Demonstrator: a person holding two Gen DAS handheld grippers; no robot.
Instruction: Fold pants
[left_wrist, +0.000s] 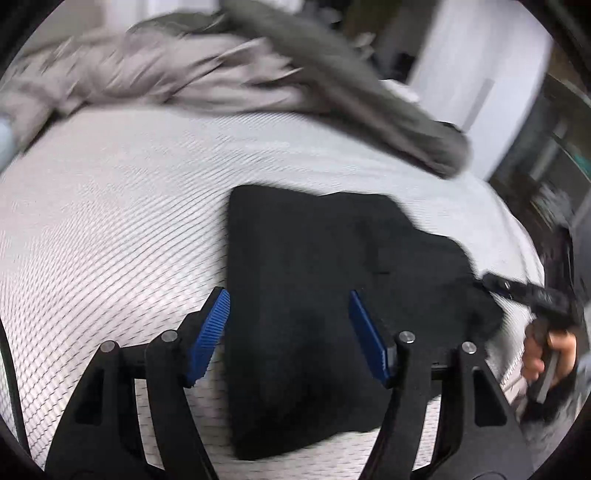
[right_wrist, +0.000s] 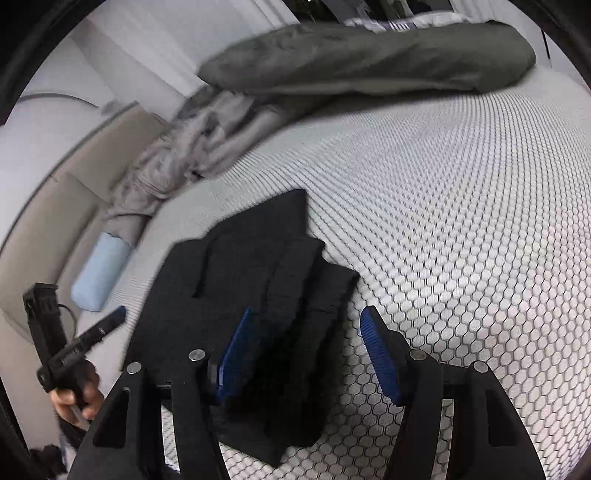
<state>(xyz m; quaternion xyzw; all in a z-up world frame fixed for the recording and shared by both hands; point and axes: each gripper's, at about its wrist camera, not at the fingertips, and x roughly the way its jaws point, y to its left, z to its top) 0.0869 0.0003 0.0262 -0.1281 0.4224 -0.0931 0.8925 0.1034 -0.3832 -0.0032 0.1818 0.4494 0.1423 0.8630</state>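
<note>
The bed (right_wrist: 461, 206) carries the pants (right_wrist: 255, 280), a black, already folded stack near its front edge. The fabric looks soft, limp and light; layers will likely slide, so grip the thick folded edge, through all layers. Left hand-held gripper (left_wrist: 288, 332) and right hand-held gripper (right_wrist: 306, 354) hover spread wide, holding nothing.

Left gripper (left_wrist: 288, 336): jaws spread wide, nothing held between the blue pads (left_wrist: 208, 334). Right gripper (right_wrist: 310, 354): jaws likewise spread, nothing clamped. Each gripper is grasped by a hand (right_wrist: 75, 400).
</note>
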